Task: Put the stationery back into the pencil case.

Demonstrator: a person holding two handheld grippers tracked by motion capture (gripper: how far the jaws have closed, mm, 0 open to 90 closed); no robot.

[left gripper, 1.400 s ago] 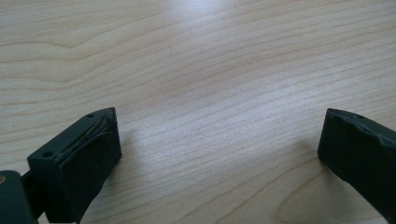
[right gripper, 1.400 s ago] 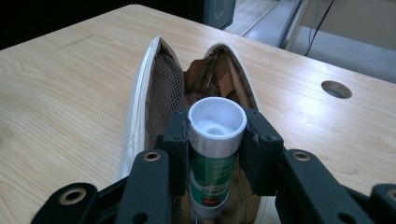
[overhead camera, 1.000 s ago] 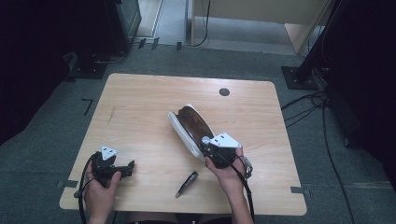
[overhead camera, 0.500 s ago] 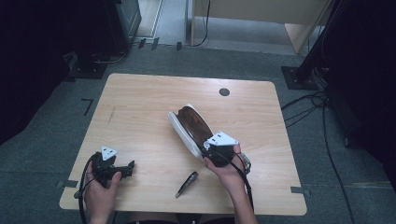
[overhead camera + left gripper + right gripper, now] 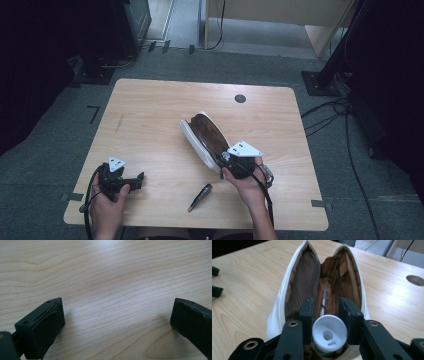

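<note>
Holding a small white-capped cylinder with a green band (image 5: 328, 336) between its two black jaws, our right gripper (image 5: 327, 312) points straight into the mouth of the white, boat-shaped fabric pouch with a brown lining (image 5: 317, 282). We judge the grip is set so that the cylinder travels end-on along the pouch's long opening, where the two sides stand apart and leave a channel. What the cylinder is, a glue stick or a small bottle, we cannot tell. Inside the pouch a thin pale pen-like item (image 5: 323, 302) already lies along the bottom, and a mesh pocket lines one wall. From the high view, the pouch (image 5: 200, 135) lies at a slant near the middle of the table with the right gripper (image 5: 239, 161) at its nearer end.

Our left gripper (image 5: 117, 322) rests low over bare wood with its jaws spread wide and nothing between them; from above it sits (image 5: 122, 181) near the front left corner, well apart from the pouch, probably kept out of the way. A short dark pen-shaped object (image 5: 199, 197) lies near the front edge between the two hands.

We work on a pale wooden table with rounded corners (image 5: 150, 115) and a round dark cable hole (image 5: 240, 98) toward its far side. Grey carpet (image 5: 350, 165) surrounds it, with dark equipment stands and cables at the sides.
</note>
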